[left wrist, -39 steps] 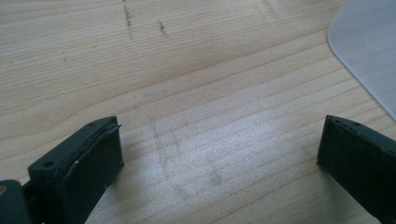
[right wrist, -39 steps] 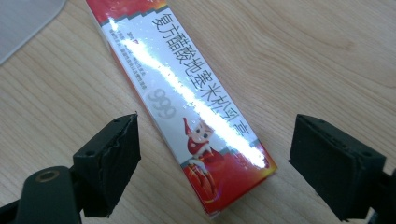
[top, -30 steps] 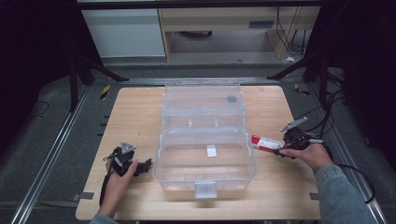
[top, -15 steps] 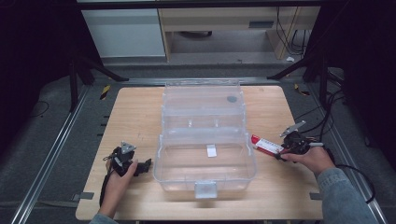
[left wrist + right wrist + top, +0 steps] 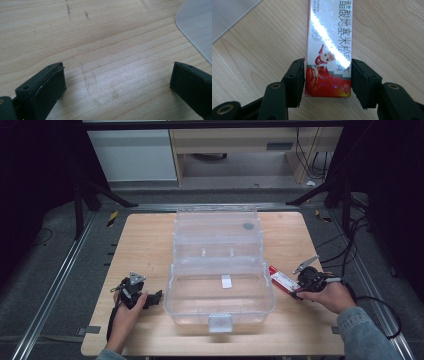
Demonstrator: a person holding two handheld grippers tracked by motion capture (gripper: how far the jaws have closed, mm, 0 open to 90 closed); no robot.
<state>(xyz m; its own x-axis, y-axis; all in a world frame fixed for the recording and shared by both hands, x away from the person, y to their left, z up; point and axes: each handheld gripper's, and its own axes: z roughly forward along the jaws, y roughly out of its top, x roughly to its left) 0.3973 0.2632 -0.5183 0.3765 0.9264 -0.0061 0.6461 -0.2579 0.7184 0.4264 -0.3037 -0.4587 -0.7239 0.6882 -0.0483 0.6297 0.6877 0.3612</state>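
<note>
A small red and white carton (image 5: 329,50) with printed characters and a cartoon figure lies flat on the wooden table (image 5: 150,240), just right of a big clear plastic case (image 5: 172,290) whose lid stands open. My right gripper (image 5: 327,65) has just been closing; its pads (image 5: 298,80) now touch both long sides of the carton's near end. From above, the same carton (image 5: 282,280) lies in front of the right gripper (image 5: 295,289). My left gripper (image 5: 156,296) rests left of the case, and its jaws (image 5: 117,72) are open wide over bare wood.
The clear case has a small white label (image 5: 226,281) on its floor, a front latch (image 5: 220,322) and a grey dot (image 5: 248,226) on the raised lid. One case corner (image 5: 197,27) shows in the left gripper view. Cables (image 5: 350,245) trail off the table's right edge.
The right hand has slid a little toward the carton's end and nearer the table's front, and its jaws have narrowed onto the carton. The left hand has stayed still.
</note>
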